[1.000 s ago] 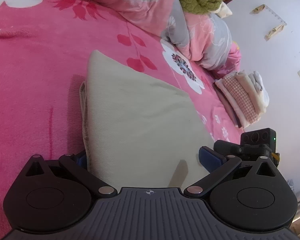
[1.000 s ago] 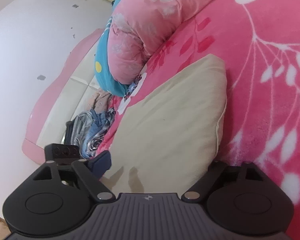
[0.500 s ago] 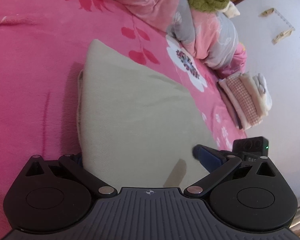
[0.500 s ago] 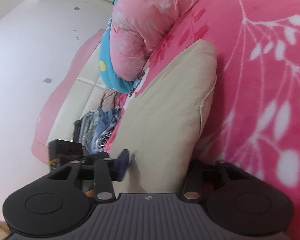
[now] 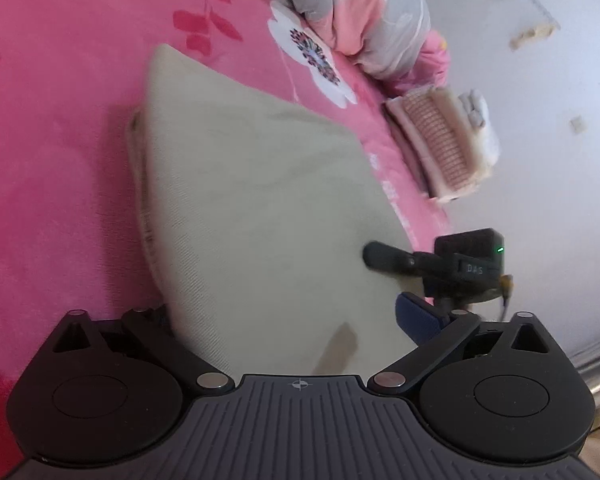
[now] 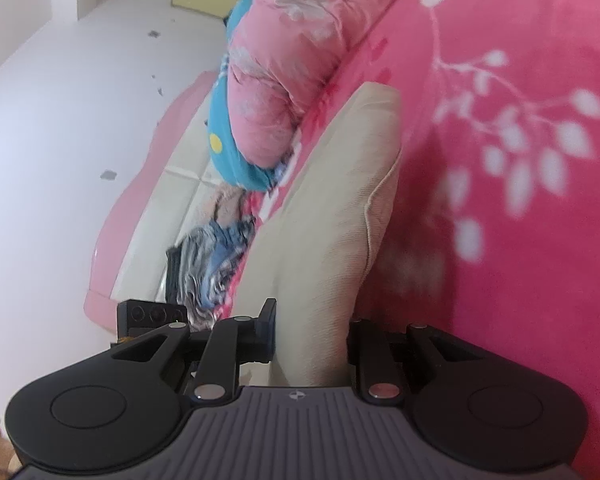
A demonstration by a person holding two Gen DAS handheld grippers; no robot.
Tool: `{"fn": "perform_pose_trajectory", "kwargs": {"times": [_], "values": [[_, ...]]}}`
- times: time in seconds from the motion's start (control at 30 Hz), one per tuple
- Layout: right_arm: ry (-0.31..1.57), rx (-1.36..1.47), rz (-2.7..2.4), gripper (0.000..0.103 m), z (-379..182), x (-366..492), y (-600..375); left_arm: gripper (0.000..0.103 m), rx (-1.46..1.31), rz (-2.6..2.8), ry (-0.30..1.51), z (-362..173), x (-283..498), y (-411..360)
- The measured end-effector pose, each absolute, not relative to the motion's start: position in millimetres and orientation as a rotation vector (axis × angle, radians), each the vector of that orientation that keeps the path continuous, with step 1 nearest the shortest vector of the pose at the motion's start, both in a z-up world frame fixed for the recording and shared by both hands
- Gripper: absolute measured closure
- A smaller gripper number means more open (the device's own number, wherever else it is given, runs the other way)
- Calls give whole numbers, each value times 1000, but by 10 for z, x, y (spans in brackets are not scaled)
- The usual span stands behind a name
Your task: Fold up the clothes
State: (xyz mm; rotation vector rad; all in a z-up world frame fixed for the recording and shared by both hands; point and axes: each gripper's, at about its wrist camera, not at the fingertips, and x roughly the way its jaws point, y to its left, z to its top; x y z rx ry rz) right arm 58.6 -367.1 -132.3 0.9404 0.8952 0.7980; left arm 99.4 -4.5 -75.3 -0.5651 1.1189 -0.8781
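Observation:
A folded beige garment (image 5: pixel 256 208) lies on the pink flowered bed cover (image 5: pixel 52 128). My left gripper (image 5: pixel 288 316) is open, its jaws wide on either side of the garment's near edge; the blue right fingertip (image 5: pixel 416 316) shows, the left one is hidden under the cloth. My right gripper (image 6: pixel 310 332) is shut on the near edge of the same garment (image 6: pixel 332 216), which rises bunched between its jaws. The right gripper also shows in the left wrist view (image 5: pixel 384 258), at the garment's right edge.
A stack of folded clothes (image 5: pixel 440 140) sits at the bed's right edge. A rolled pink and grey duvet (image 5: pixel 364 12) lies at the back. In the right wrist view, a pink quilt (image 6: pixel 296 60), loose patterned clothes (image 6: pixel 212 264) and the headboard (image 6: pixel 160 200) lie beyond the garment.
My right gripper has closed from wide open onto the garment's edge, bunching the cloth. My left gripper stays open and has shifted forward and to the right along the garment.

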Motion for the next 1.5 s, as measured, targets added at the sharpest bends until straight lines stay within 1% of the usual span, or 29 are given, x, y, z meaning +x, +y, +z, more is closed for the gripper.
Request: {"fn": "perform_pose_trajectory", "kwargs": {"times": [0.1,0.23,0.33,0.63,0.87,1.0,1.1,1.5], "values": [[911,974,782,78,-1453,553,-3720,2,-587,-863,1106,-797,1005,-25],[887,961,786,78,-1458,564,-3705,2,-645,-867,1100,-853,1099,-9],[880,955,781,77,-1466,558,-3701,0,-625,-882,1091,-862,1151,-115],[854,851,778,77,-1431,596,-3536,0,-623,-895,1011,-863,1048,-118],[789,774,798,75,-1322,501,-3500,4,-655,-872,995,-792,1003,-135],[782,771,799,75,-1319,487,-3523,6,-589,-813,1015,-782,1003,-229],[816,793,784,76,-1371,520,-3542,5,-558,-792,1019,-786,1008,-266],[826,792,770,76,-1384,523,-3524,4,-528,-792,989,-805,968,-279]]}}
